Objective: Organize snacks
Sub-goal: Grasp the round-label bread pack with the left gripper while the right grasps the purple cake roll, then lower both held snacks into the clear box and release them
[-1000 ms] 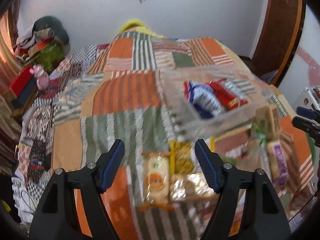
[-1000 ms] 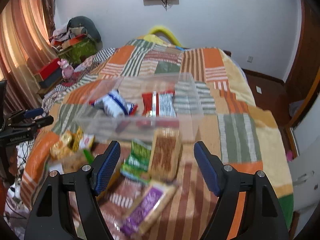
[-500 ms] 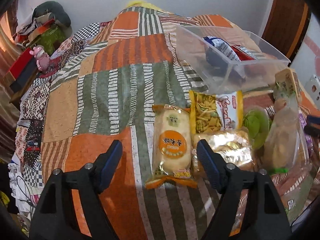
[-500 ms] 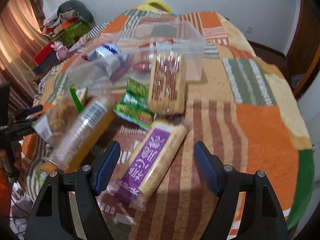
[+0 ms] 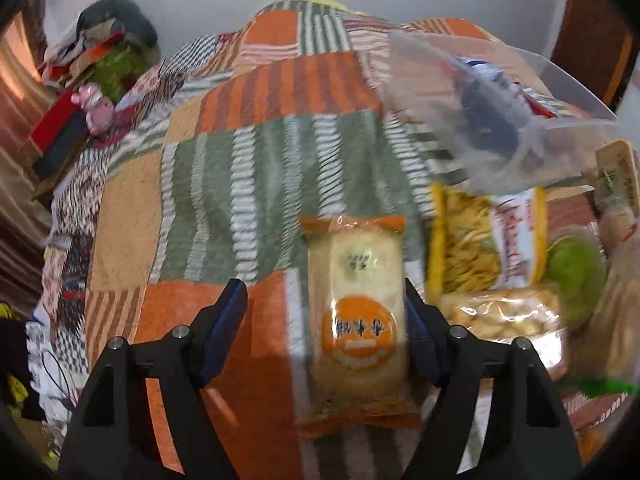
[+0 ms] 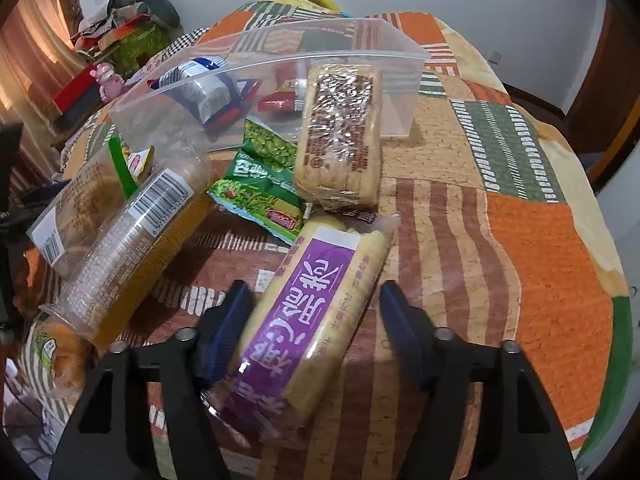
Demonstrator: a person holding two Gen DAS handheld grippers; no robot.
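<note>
On the patchwork bed cover (image 6: 532,280), between the two grippers: loose snack packets beside the clear plastic bin (image 6: 400,92).

Right gripper (image 6: 316,320): jaws have just been closing around the purple-labelled long packet of pale biscuits (image 6: 312,312); the left pad is at the wrapper edge, the right pad shows a gap, so no pinch yet.

Long axis, purple packet: runs diagonally, near end low-left, far end toward the bin; the jaws straddle it across its width.

Left gripper (image 5: 324,332): jaws spread; the orange-and-cream flat rice-cracker packet (image 5: 358,320) lies between them, hard against the right pad, well clear of the left.

Long axis, cracker packet: points away from the camera, in line with the fingers.

Nearer hand: judged, each gripper serves its own packet.

Destination: the bin lies ahead of both grippers, already holding a few packets.
</note>
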